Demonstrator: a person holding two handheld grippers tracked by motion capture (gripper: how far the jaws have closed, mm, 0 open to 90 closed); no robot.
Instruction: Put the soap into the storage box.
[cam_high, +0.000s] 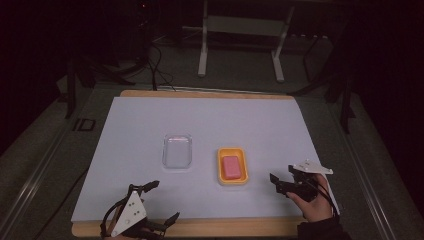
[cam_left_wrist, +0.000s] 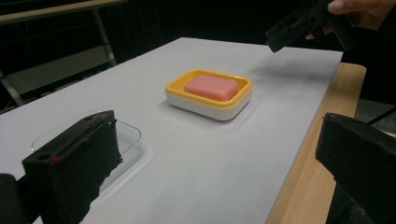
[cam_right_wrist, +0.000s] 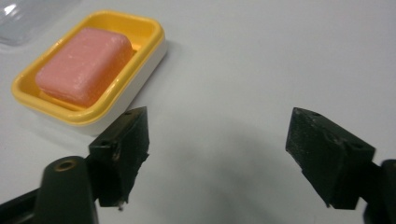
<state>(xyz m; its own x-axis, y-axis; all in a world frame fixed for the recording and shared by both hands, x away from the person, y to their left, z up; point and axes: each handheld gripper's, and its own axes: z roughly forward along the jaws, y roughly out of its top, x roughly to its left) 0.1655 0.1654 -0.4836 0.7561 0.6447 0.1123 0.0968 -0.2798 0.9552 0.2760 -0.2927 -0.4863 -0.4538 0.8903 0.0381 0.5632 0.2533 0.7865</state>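
A pink bar of soap (cam_high: 231, 167) (cam_left_wrist: 211, 87) (cam_right_wrist: 84, 64) lies in a yellow soap dish (cam_high: 233, 179) (cam_left_wrist: 206, 107) (cam_right_wrist: 135, 32) with a white base, near the middle of the white mat. To its left sits a clear plastic lid (cam_high: 177, 151) (cam_left_wrist: 128, 135), flat on the mat. My right gripper (cam_high: 283, 175) (cam_right_wrist: 217, 140) hovers just right of the dish, open and holding nothing. My left gripper (cam_high: 164, 201) (cam_left_wrist: 210, 154) stands open at the table's front edge, below the clear lid, also holding nothing.
The white mat (cam_high: 210, 120) covers a wooden table (cam_high: 200, 227) whose bare edge shows at front and back. A white metal frame (cam_high: 240, 30) and cables (cam_high: 157, 65) lie on the floor beyond the table.
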